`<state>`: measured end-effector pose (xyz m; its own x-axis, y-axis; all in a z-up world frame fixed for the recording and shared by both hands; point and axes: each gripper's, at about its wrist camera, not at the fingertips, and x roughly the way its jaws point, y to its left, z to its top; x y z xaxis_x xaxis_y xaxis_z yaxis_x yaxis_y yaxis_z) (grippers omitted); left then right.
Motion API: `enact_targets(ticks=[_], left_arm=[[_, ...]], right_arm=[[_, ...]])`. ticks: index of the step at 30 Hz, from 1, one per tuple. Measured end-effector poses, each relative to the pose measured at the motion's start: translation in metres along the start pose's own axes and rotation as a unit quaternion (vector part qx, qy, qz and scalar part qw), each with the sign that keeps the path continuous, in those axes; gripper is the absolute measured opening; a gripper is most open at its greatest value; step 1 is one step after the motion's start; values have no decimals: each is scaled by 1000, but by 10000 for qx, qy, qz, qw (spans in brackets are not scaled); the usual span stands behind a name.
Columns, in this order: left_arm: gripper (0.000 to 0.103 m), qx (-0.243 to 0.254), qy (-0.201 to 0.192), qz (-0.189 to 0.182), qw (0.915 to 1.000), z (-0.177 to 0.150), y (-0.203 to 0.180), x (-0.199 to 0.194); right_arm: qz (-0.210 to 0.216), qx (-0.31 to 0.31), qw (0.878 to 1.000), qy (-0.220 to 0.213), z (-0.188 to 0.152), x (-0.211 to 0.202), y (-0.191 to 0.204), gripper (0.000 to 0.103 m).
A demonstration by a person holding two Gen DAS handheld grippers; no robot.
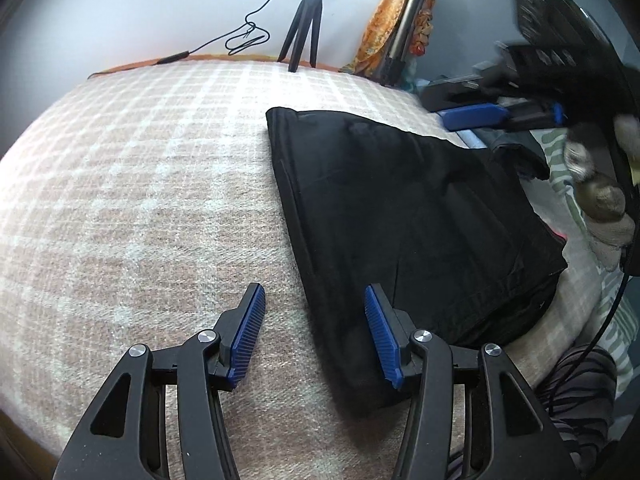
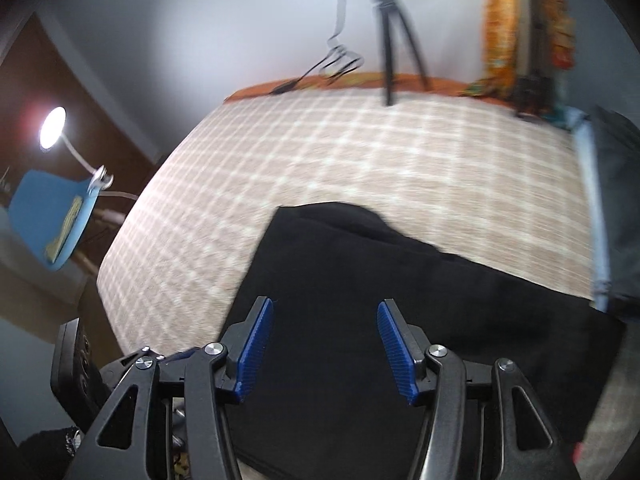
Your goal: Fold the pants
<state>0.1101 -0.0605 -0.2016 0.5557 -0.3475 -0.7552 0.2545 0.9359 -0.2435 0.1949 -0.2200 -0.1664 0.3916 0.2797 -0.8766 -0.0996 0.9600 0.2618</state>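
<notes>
The black pants (image 1: 404,224) lie folded into a compact stack on the checked pink-and-white blanket (image 1: 140,200). My left gripper (image 1: 314,312) is open and empty, hovering over the pants' near left edge. The right gripper (image 1: 500,114) shows blurred at the far right of the left wrist view, above the pants' far side. In the right wrist view the pants (image 2: 380,280) fill the lower middle, and my right gripper (image 2: 326,328) is open and empty above them.
A small black tripod (image 1: 306,28) and a cable (image 1: 244,36) stand at the bed's far edge by the wall. Orange patterned cloth (image 1: 394,16) hangs at the back right. A blue chair (image 2: 56,220) and a lamp (image 2: 52,126) stand left of the bed.
</notes>
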Motion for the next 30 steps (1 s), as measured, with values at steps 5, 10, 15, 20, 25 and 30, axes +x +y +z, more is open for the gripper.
enact_targets(ticks=[5, 10, 15, 20, 25, 30], left_arm=[[51, -42, -30, -157, 9999, -1, 1, -1], [51, -74, -72, -221, 9997, -3, 3, -2], [49, -73, -96, -308, 9995, -7, 5, -5], [48, -82, -106, -433, 9990, -10, 4, -7], [48, -110, -105, -576, 9982, -13, 2, -9], [48, -144, -145, -793, 9966, -17, -1, -11]], right_arm=[[60, -127, 9992, 365, 13, 40, 29, 57], [133, 42, 9983, 567, 25, 68, 40, 57], [21, 199, 9976, 655, 35, 82, 40, 51], [-267, 122, 9955, 905, 44, 99, 53, 49], [-593, -191, 9905, 1226, 51, 118, 78, 46], [-1114, -569, 9775, 1699, 51, 138, 97, 41]])
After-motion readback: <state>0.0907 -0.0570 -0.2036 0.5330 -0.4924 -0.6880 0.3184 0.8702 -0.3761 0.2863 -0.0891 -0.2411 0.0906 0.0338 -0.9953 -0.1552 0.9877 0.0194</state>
